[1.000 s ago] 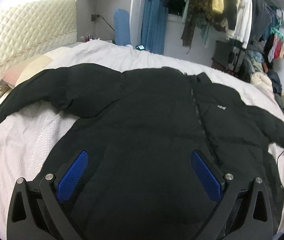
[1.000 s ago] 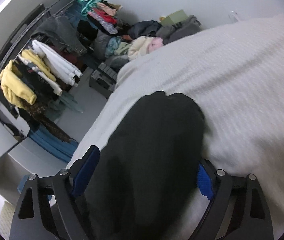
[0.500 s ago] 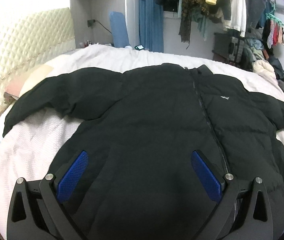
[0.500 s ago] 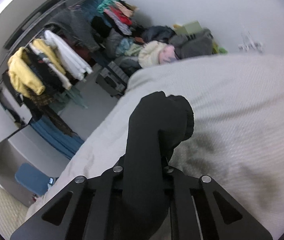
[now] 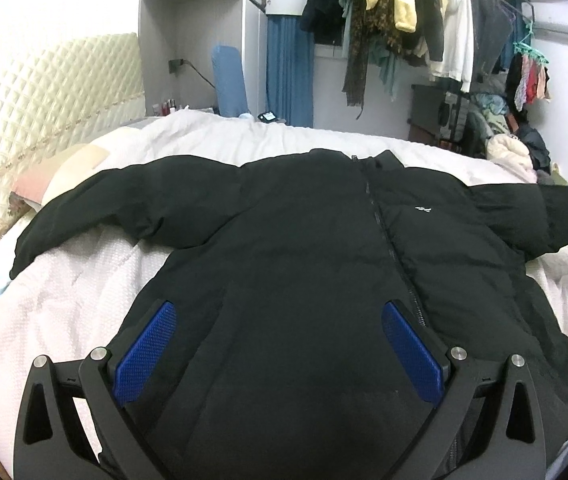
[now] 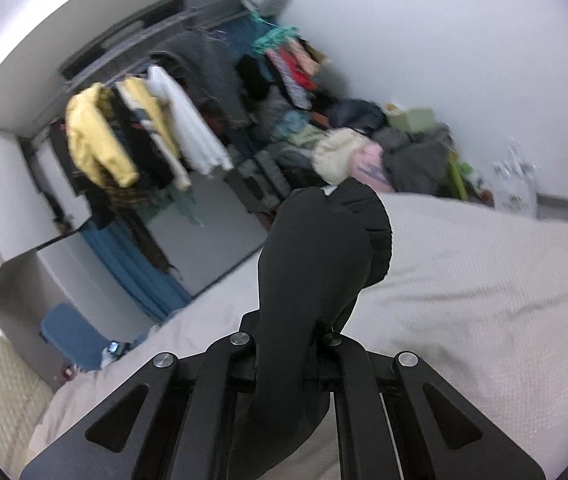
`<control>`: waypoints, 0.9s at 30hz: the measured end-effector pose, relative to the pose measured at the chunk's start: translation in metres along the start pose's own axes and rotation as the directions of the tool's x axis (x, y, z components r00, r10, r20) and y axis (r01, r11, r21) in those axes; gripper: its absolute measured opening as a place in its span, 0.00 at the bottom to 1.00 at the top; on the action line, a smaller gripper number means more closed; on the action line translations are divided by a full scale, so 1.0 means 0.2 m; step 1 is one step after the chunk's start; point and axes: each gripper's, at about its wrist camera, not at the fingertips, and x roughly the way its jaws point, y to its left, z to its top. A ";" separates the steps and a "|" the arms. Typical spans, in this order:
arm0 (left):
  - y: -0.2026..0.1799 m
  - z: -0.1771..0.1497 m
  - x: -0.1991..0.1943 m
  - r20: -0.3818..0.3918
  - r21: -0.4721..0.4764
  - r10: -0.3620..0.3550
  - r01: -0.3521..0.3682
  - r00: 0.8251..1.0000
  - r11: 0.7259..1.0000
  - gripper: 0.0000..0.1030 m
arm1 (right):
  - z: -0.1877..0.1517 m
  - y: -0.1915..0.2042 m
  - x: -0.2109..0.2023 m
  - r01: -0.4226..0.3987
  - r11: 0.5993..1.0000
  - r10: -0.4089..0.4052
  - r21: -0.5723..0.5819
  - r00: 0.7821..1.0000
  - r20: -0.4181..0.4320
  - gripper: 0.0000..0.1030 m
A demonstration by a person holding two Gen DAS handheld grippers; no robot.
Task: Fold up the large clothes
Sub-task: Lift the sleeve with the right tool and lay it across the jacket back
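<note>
A black puffer jacket lies front up on the white bed, zip closed, its left sleeve spread toward the headboard. My left gripper is open above the jacket's lower hem, blue pads wide apart, holding nothing. My right gripper is shut on the jacket's right sleeve and holds its cuff up off the bed. In the left wrist view that sleeve is raised at the right edge.
A quilted cream headboard and pillows are at the left. A rack of hanging clothes and a pile of clothes stand beyond the bed's far side. A blue chair is by the wardrobe.
My right gripper closed on the right sleeve and lifted it off the bed. My left gripper stayed open over the hem while its view tilted up slightly.
</note>
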 end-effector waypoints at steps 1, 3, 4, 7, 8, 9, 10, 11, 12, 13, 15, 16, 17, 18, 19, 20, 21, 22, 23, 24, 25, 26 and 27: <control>0.00 0.00 0.00 -0.009 0.003 -0.006 0.006 1.000 1.000 1.00 | 0.02 0.07 -0.03 -0.022 1.000 0.022 -0.017 1.000 0.007 0.04; -0.01 -0.01 0.01 -0.024 0.028 0.013 -0.012 1.000 1.000 1.00 | 0.06 0.19 -0.09 -0.046 0.998 0.047 -0.048 0.999 0.020 0.04; -0.01 -0.01 0.01 -0.023 0.033 0.008 -0.007 1.000 0.999 1.00 | 0.08 0.25 -0.11 -0.056 0.997 0.058 -0.059 0.998 0.024 0.04; 0.00 -0.01 -0.02 -0.005 0.023 -0.026 0.026 1.000 0.999 1.00 | 0.13 0.46 -0.19 -0.090 0.989 0.095 -0.117 0.995 0.042 0.04; 0.00 -0.01 -0.03 0.002 0.024 -0.024 0.024 1.000 0.999 1.00 | 0.14 0.55 -0.22 -0.108 0.984 0.116 -0.144 0.992 0.049 0.04; 0.00 -0.01 -0.04 0.011 0.027 -0.024 0.023 1.000 0.999 1.00 | 0.15 0.60 -0.24 -0.120 0.980 0.130 -0.161 0.990 0.051 0.04; 0.01 -0.01 -0.04 0.009 0.027 -0.029 0.028 1.000 0.999 1.00 | 0.16 0.69 -0.26 -0.139 0.973 0.152 -0.184 0.987 0.059 0.04; 0.01 -0.02 -0.04 0.002 0.022 -0.037 0.037 0.999 0.999 1.00 | 0.16 0.78 -0.29 -0.155 0.968 0.171 -0.199 0.983 0.067 0.04; 0.02 -0.02 -0.04 -0.007 0.014 -0.049 0.049 0.999 0.999 1.00 | 0.16 0.83 -0.30 -0.164 0.965 0.182 -0.206 0.981 0.070 0.04; 0.02 -0.02 -0.04 -0.013 0.011 -0.058 0.058 0.998 0.998 1.00 | 0.15 0.92 -0.32 -0.178 0.959 0.199 -0.220 0.977 0.074 0.04; 0.04 -0.03 -0.03 -0.018 0.006 -0.063 0.063 0.998 0.998 1.00 | 0.14 1.06 -0.34 -0.201 0.947 0.226 -0.250 0.971 0.077 0.04; 0.05 -0.03 -0.04 -0.020 0.006 -0.061 0.061 0.998 0.998 1.00 | 0.12 1.15 -0.36 -0.214 0.938 0.242 -0.272 0.967 0.074 0.04; 0.06 -0.03 -0.04 -0.019 0.001 -0.062 0.062 0.998 0.998 1.00 | 0.10 1.25 -0.37 -0.231 0.926 0.261 -0.297 0.963 0.068 0.04; 0.07 -0.03 -0.04 -0.018 -0.007 -0.064 0.064 0.998 0.998 1.00 | 0.09 1.31 -0.37 -0.239 0.919 0.272 -0.313 0.960 0.064 0.04; 0.09 -0.03 -0.04 -0.018 -0.016 -0.065 0.064 0.998 0.998 1.00 | 0.06 1.41 -0.38 -0.252 0.906 0.287 -0.339 0.956 0.057 0.05; 0.10 -0.03 -0.03 -0.019 -0.020 -0.060 0.060 0.998 0.998 1.00 | 0.03 1.48 -0.39 -0.262 0.895 0.300 -0.360 0.952 0.053 0.05; 0.11 -0.03 -0.03 -0.026 -0.020 -0.051 0.050 0.998 0.999 1.00 | -0.01 1.57 -0.40 -0.276 0.883 0.316 -0.381 0.948 0.046 0.06; 0.12 -0.03 -0.02 -0.033 -0.018 -0.042 0.042 0.999 0.999 1.00 | -0.05 1.66 -0.40 -0.294 0.870 0.335 -0.396 0.942 0.037 0.06; 0.13 -0.03 -0.02 -0.041 -0.016 -0.039 0.038 0.998 0.999 1.00 | -0.09 1.74 -0.40 -0.313 0.857 0.354 -0.410 0.935 0.027 0.07; 0.15 -0.03 -0.01 -0.052 -0.020 -0.043 0.042 0.998 0.999 1.00 | -0.13 1.79 -0.40 -0.322 0.848 0.364 -0.422 0.931 0.020 0.07; 0.16 -0.03 -0.01 -0.056 -0.027 -0.051 0.049 0.997 0.998 1.00 | -0.19 1.87 -0.39 -0.342 0.831 0.383 -0.439 0.924 0.006 0.08; 0.17 -0.03 -0.01 -0.058 -0.033 -0.057 0.055 0.997 0.998 1.00 | -0.25 1.94 -0.38 -0.365 0.815 0.402 -0.449 0.915 -0.014 0.08; 0.19 -0.03 -0.02 -0.054 -0.038 -0.059 0.057 0.997 0.998 1.00 | -0.29 2.00 -0.37 -0.380 0.806 0.414 -0.453 0.910 -0.027 0.08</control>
